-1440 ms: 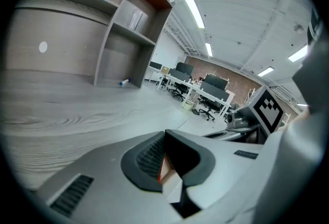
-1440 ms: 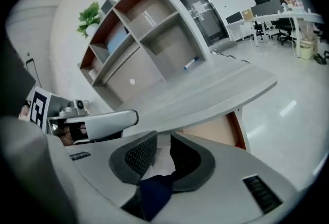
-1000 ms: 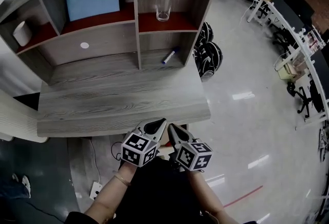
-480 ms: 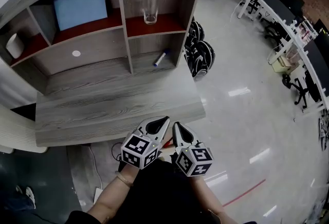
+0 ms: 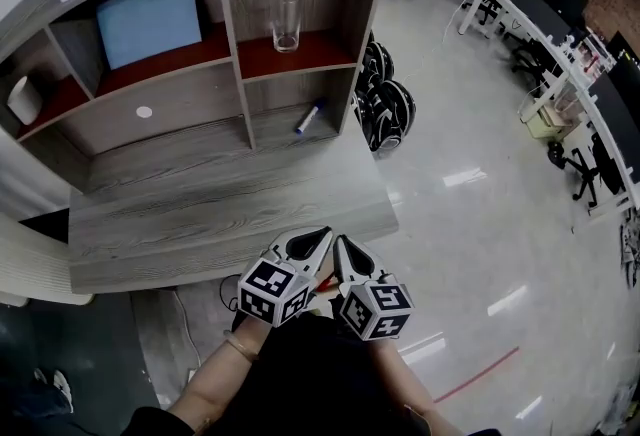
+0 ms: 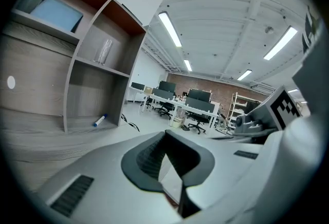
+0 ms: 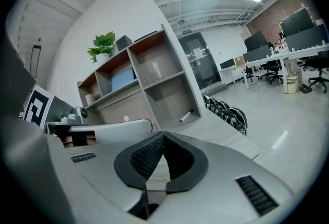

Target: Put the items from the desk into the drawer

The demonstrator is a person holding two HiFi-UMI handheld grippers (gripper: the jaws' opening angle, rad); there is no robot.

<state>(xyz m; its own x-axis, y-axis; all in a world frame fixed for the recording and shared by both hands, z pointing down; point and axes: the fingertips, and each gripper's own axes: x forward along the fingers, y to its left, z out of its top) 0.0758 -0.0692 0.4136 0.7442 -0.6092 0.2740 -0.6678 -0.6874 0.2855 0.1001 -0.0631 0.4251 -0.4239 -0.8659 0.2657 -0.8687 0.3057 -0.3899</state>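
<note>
- Since one second earlier, the shelf unit (image 5: 240,74) and the bench (image 5: 200,214) had slid left across the head view, while both of my tools kept their place side by side at the bench's near edge.
- Left tool (image 5: 320,236): jaws closed tip to tip, nothing between them. It pointed towards the shelf unit over the bench's near edge.
- Right tool (image 5: 341,244): jaws likewise closed and empty. It was just beside the left tool, and the two marker cubes were nearly touching.
- Marker pen (image 5: 307,118): lying on the bench surface inside the lower right compartment of the shelf unit, well apart from both tools.
- Glass (image 5: 286,21): upright on the red shelf directly above the pen's compartment.
- Blue panel (image 5: 150,21): leaning in the compartment to the left of the glass.
- Helmets (image 5: 385,109): resting on the floor beside the right end of the shelf unit.
</note>
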